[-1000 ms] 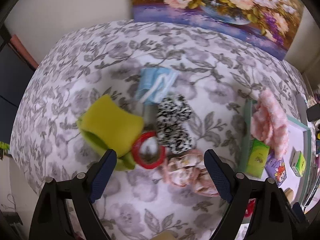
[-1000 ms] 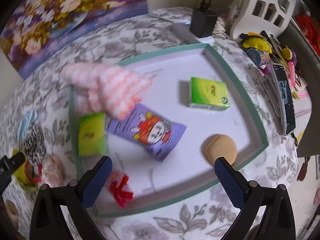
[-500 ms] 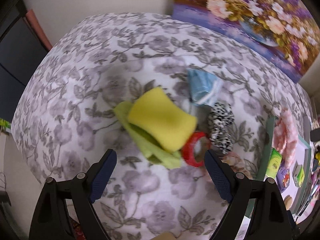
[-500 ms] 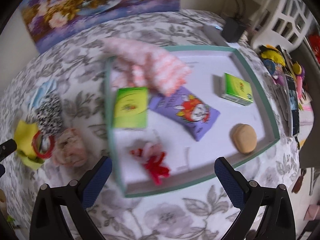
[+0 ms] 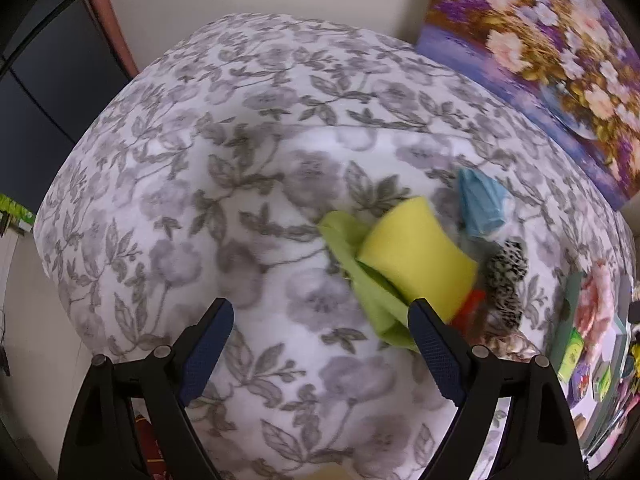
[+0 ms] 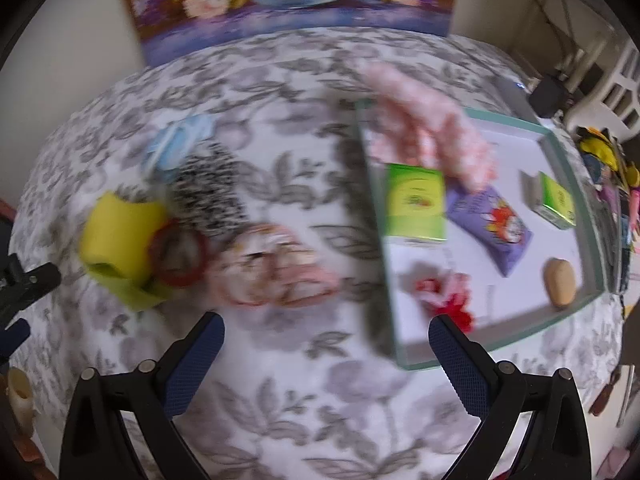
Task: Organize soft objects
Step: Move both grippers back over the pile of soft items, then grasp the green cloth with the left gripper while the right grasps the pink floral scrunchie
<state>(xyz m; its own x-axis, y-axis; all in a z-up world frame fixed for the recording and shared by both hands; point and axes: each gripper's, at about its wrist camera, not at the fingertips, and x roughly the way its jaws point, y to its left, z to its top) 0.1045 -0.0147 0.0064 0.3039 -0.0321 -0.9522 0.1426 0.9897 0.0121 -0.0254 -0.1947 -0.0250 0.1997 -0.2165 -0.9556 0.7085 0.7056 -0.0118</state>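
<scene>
Both views shifted left; sponge (image 5: 416, 262) nearer.

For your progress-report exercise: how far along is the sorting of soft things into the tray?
Done: the pink fluffy cloth and red bow lie in the tray. In hand: nothing; both grippers are open. Left: the yellow sponge, spotted cloth and blue cloth.

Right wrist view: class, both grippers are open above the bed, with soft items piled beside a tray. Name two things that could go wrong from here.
1. The yellow sponge, red ring, spotted cloth and pink floral cloth overlap, so the right gripper might snag two items at once.
2. The fluffy pink cloth drapes over the tray's rim; a nudge could pull it off.
</scene>
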